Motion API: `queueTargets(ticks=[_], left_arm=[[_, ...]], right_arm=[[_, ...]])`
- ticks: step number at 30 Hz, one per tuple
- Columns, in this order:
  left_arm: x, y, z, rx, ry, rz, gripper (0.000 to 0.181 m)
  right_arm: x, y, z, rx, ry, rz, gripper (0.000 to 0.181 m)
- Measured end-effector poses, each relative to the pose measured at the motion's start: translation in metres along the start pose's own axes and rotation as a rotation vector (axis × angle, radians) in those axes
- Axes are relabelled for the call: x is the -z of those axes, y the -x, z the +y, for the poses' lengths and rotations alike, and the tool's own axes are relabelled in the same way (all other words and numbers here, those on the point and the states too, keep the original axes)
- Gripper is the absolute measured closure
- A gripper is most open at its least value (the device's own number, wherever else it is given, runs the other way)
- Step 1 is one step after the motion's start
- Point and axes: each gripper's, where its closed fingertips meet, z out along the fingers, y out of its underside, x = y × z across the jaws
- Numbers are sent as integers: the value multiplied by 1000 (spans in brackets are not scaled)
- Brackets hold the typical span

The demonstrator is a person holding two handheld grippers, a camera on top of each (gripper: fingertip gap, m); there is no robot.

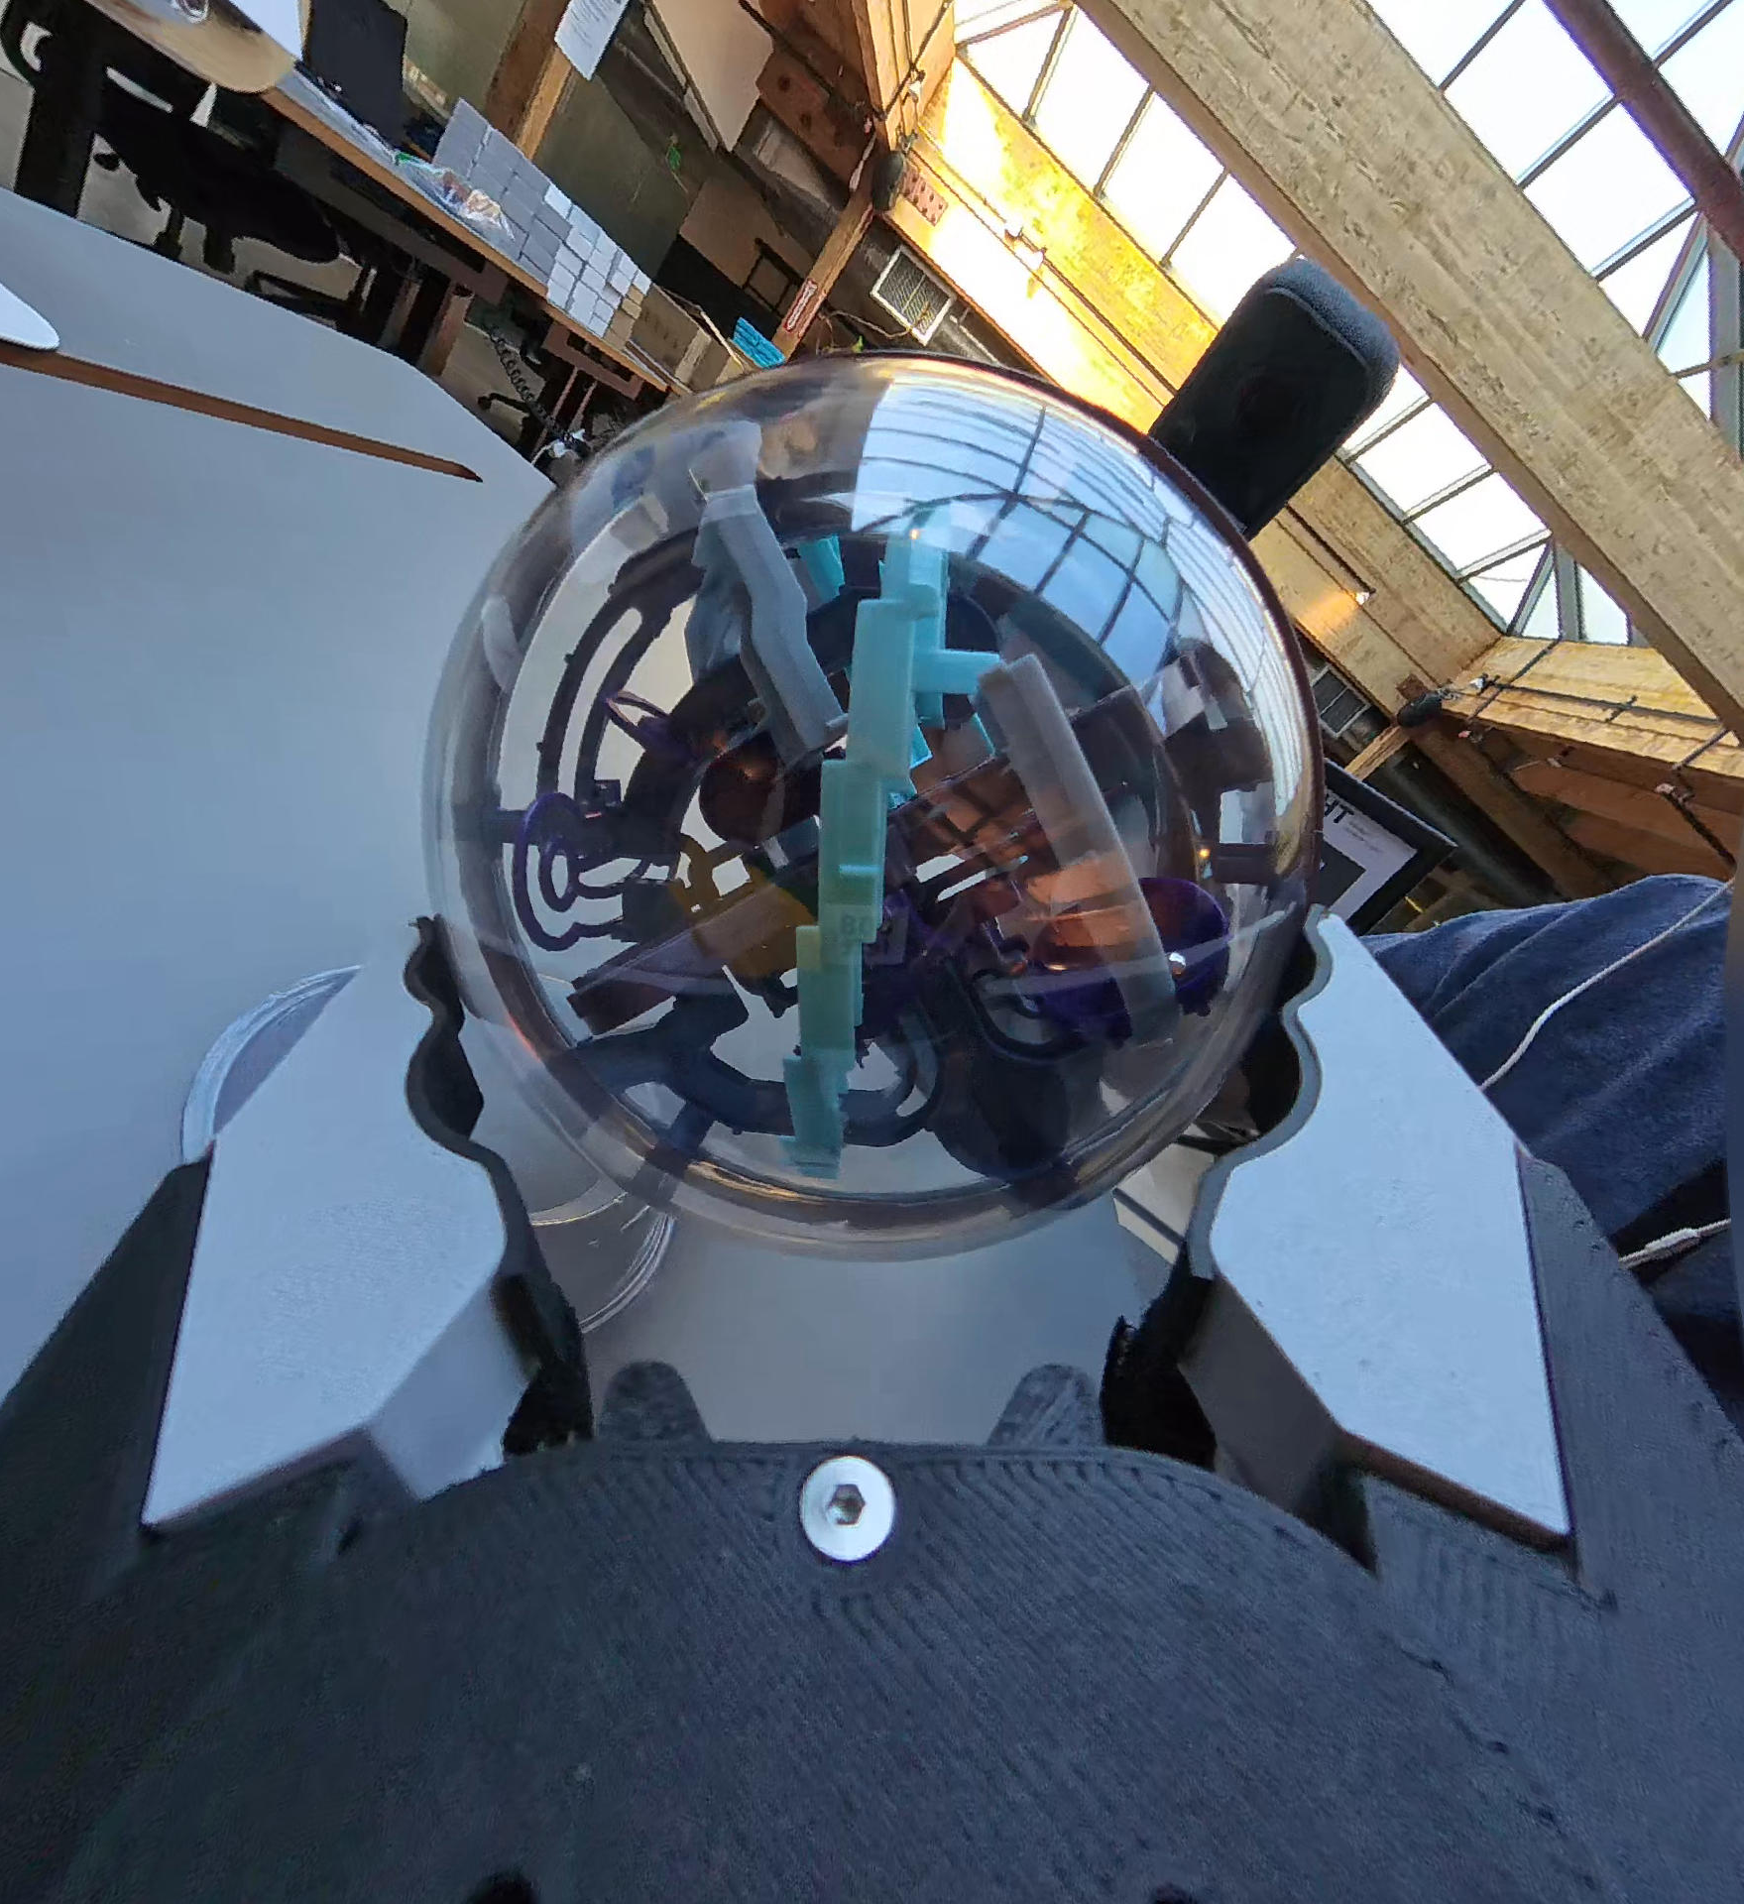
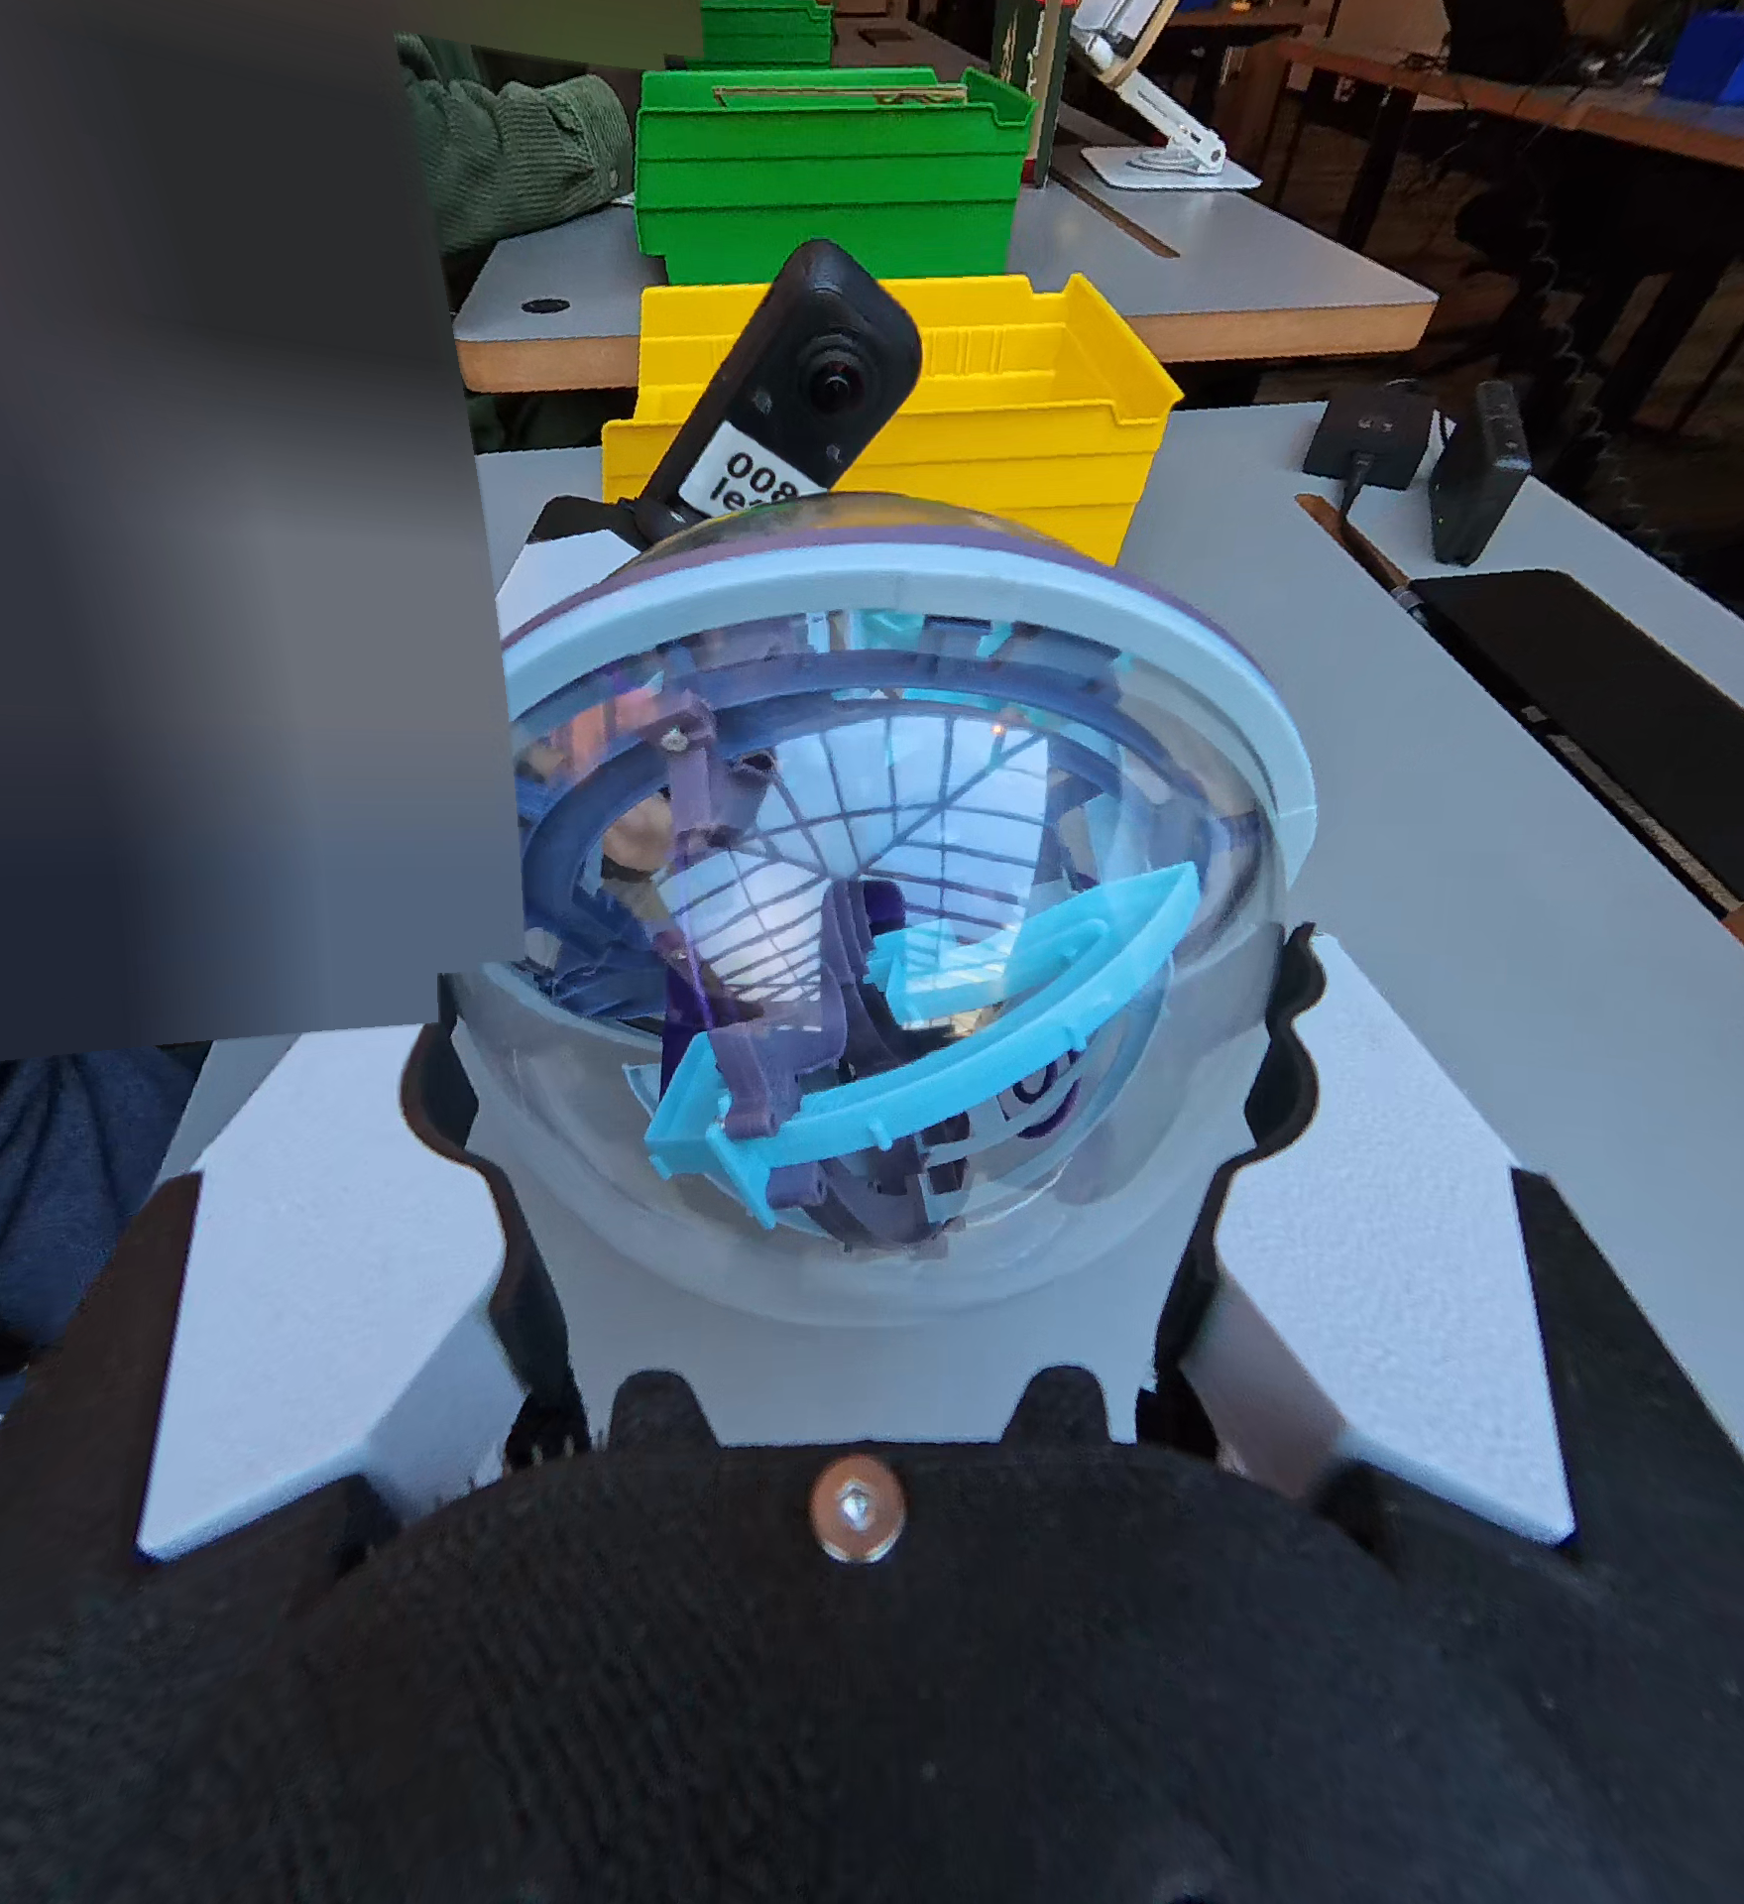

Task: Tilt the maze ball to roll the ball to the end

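Grey tabletop (image 2: 1465, 721) below: maze ball (image 1: 873, 804) clamped between left claw (image 1: 862, 989) and right claw (image 2: 867, 1041); inner ball apparently low-right (image 1: 1177, 961).

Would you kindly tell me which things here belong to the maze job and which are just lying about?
Job: clear plastic maze ball, small steel ball, left tool, right tool.
Lying about: yellow plastic bin, green plastic bins, black flat pad.

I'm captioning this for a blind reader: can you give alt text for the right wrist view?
A clear maze ball with blue and purple tracks sits gripped between the right gripper fingers above a grey table. Behind it stand a black camera, a yellow bin and a green bin.
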Motion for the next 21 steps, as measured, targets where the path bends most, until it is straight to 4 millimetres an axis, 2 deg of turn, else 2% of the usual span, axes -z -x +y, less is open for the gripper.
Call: queueTargets(ticks=[13, 21], left_arm=[[-3, 2, 7, 160, -2, 17, 29], [-4, 4, 8, 180, -1, 9, 29]], right_arm=[[0, -2, 3, -131, 3, -45, 27], [0, -3, 6, -151, 18, -49, 27]])
